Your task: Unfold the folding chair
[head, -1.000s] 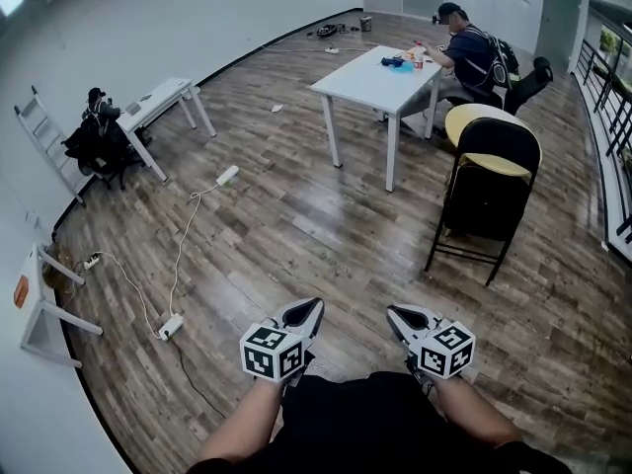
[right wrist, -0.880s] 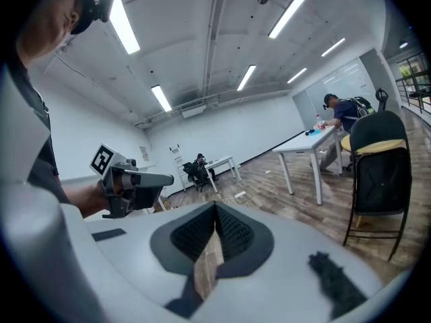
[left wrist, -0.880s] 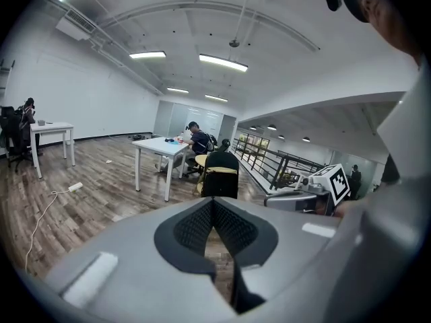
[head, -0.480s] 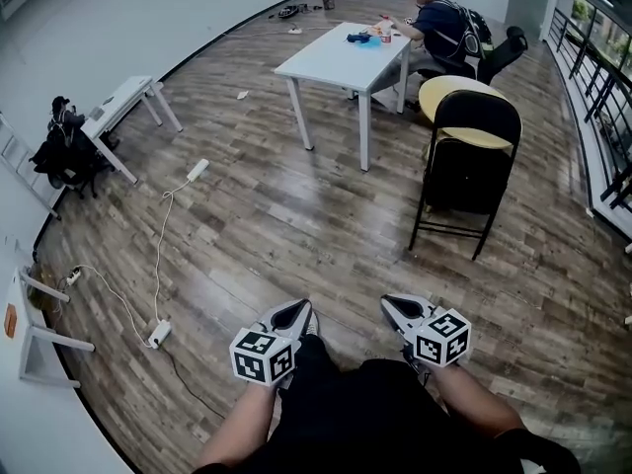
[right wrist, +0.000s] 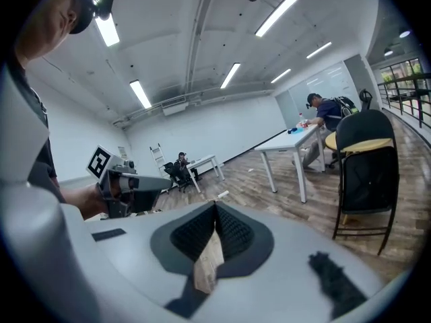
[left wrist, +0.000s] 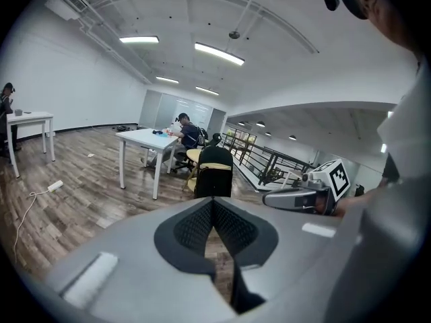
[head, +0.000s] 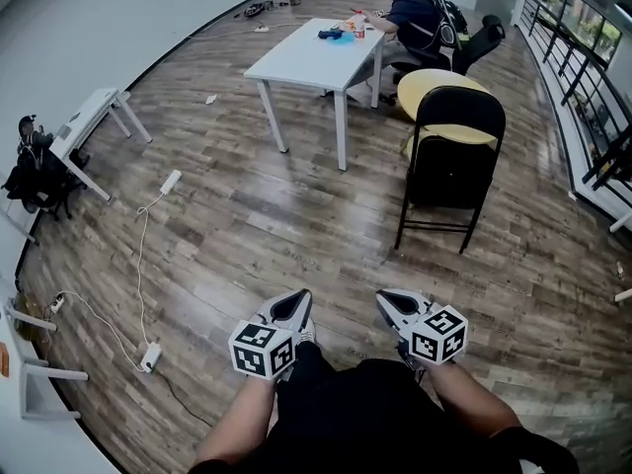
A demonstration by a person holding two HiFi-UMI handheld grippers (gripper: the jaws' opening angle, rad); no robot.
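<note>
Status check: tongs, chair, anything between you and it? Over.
Left tongs shut, empty. Right tongs shut, empty. Folding chair folded, standing ahead, untouched. Only open floor between; white table off to the chair's left in the head view.

legible text, brand names, numbers: none found in any view. coded signs: black-and-white square markers, patterns only, without letters or digits, on the faces of the left cube [head: 263, 349] of the left gripper [head: 299, 296] and the right cube [head: 438, 333] of the right gripper [head: 383, 296], both near; one such marker also shows on each cube as seen from the opposite gripper view. possible label: an orange patch [head: 4, 359] on the white stand [head: 49, 371] at the near left edge, too small to read.
</note>
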